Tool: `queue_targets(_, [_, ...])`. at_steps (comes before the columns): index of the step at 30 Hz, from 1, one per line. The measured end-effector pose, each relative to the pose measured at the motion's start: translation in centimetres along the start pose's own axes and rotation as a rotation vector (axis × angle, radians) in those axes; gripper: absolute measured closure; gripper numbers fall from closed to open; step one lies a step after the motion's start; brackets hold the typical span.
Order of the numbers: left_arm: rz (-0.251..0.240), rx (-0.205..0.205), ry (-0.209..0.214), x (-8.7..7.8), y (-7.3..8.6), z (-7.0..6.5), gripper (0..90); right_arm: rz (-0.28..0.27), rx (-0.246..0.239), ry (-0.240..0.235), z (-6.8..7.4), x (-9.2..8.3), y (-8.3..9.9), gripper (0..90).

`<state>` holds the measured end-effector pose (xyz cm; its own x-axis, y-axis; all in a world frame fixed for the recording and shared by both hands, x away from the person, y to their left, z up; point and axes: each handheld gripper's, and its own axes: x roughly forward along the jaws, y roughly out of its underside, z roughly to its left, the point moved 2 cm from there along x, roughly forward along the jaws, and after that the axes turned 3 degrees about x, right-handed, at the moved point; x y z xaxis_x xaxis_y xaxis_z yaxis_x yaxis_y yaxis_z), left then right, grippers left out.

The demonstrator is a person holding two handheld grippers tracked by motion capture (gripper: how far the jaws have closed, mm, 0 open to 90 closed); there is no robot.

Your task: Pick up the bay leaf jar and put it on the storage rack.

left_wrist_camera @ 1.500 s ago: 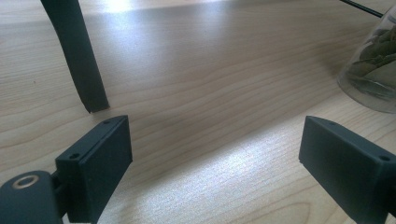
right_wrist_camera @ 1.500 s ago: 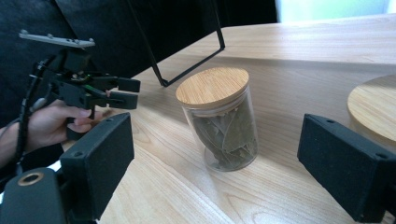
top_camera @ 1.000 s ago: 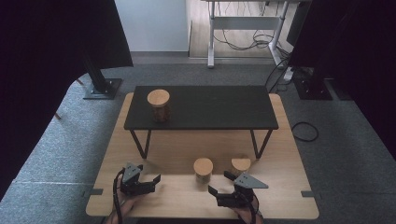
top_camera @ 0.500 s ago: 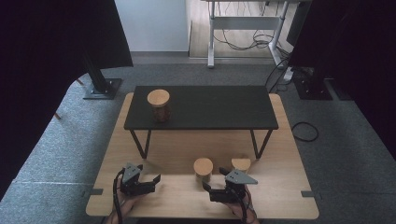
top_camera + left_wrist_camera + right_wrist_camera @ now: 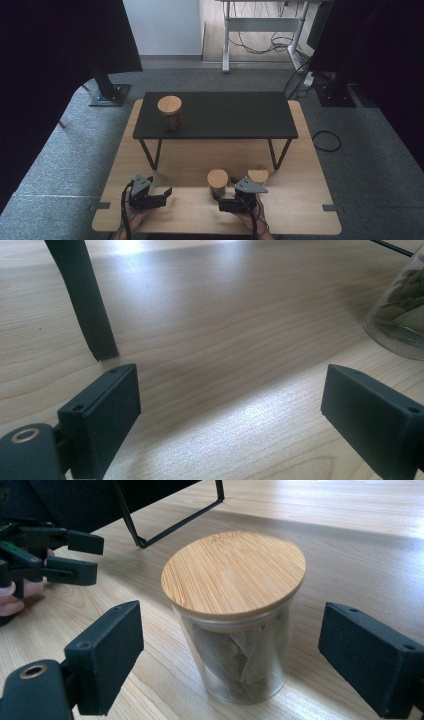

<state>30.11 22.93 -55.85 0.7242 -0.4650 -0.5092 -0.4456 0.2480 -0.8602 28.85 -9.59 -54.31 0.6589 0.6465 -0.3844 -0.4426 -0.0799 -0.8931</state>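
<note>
On the wooden table (image 5: pixel 300 215) stands a glass jar (image 5: pixel 235 625) with a bamboo lid (image 5: pixel 234 572), and everything can be placed from this jar. The right gripper (image 5: pixel 230 660) is just in front of it, with its jaws wide open, one on each side of the glass and not touching it. The jar is upright and holds some folded, leaf-like pieces. The left gripper (image 5: pixel 150 196) rests well to the left of the jar, low over the wood, its jaws also open and holding nothing. A second lidded jar (image 5: pixel 258 176) stands just to the right of the first one, and a third jar (image 5: pixel 170 112) is far behind it, on the black shelf (image 5: pixel 220 115) that stands over the table. I think the step in hand is to take the jar with the right gripper. To do it well, the jaws should go forward until the glass body is centred between them, below the lid, and then close slowly, because smooth glass can slip or tip. The neighbour jar is close, so the right jaw needs care.
</note>
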Motion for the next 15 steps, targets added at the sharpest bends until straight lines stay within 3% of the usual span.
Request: queue_targets(15, [0.001,-0.003,0.002,0.0,0.0,0.0,8.5,0.025,-0.022,0.022,0.1,1.2,-0.2,11.3])
